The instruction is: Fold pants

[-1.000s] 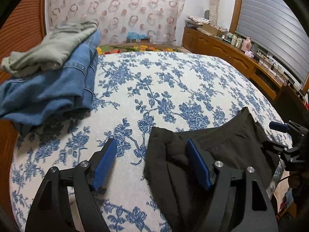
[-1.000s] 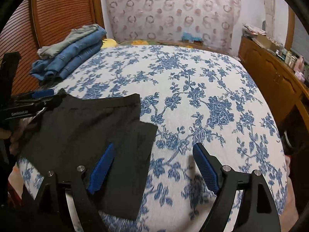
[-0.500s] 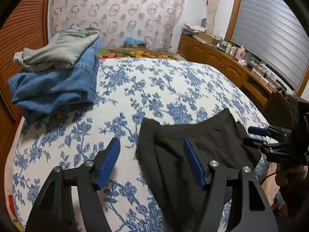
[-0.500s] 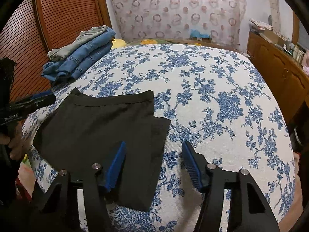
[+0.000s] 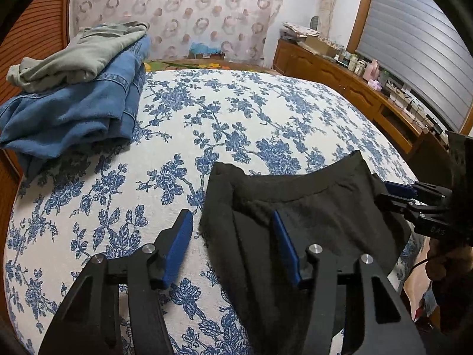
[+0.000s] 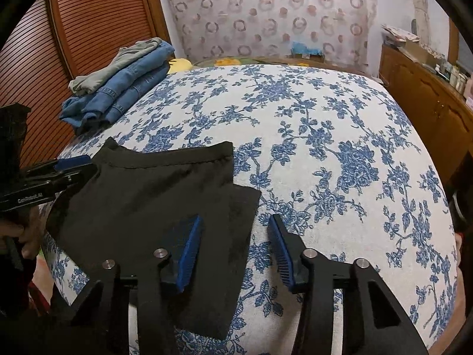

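Black pants lie folded flat on the blue-flowered bed cover, close to its near edge. My left gripper straddles their left edge, one blue pad over the cover and one over the cloth. Its jaws are closing and neither pad presses the fabric. In the right wrist view the pants show a lower layer sticking out on the right. My right gripper straddles that right edge, its jaws closing with the pads still apart from the cloth. Each gripper shows in the other's view: right gripper, left gripper.
A stack of folded blue jeans with a grey-green garment on top lies at the bed's far left. A wooden cabinet crowded with small items runs along the right wall. Slatted wooden doors stand to the left.
Both grippers' jaws have narrowed around the side edges of the black pants. The pants lie as before.
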Action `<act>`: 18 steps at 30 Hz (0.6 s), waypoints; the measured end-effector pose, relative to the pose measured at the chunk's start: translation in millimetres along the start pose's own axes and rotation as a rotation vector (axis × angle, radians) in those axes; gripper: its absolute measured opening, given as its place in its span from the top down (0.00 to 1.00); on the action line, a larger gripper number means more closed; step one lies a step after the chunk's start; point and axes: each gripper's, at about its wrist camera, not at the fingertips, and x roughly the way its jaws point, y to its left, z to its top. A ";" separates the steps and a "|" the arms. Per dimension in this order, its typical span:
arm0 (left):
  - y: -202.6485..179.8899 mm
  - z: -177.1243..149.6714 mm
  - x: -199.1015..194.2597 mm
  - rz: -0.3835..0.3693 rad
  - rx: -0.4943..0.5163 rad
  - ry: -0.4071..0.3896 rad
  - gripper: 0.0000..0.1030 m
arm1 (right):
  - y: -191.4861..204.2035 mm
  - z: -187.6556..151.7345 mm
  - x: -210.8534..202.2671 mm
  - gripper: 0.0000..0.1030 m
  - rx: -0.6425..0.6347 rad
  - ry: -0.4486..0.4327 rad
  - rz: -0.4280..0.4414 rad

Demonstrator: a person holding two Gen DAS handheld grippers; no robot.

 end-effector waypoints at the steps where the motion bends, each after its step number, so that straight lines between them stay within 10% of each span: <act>1: 0.4 0.1 0.8 -0.001 -0.001 0.002 0.46 | 0.4 0.7 0.9 0.59 -0.003 0.001 0.002; 14: 4.7 5.2 8.5 -0.018 -0.030 0.016 0.46 | 11.4 -0.6 7.1 0.80 -0.039 -0.009 0.016; 18: 3.2 7.4 11.3 -0.039 -0.033 0.019 0.65 | 10.9 -0.8 8.0 0.87 -0.034 -0.008 0.036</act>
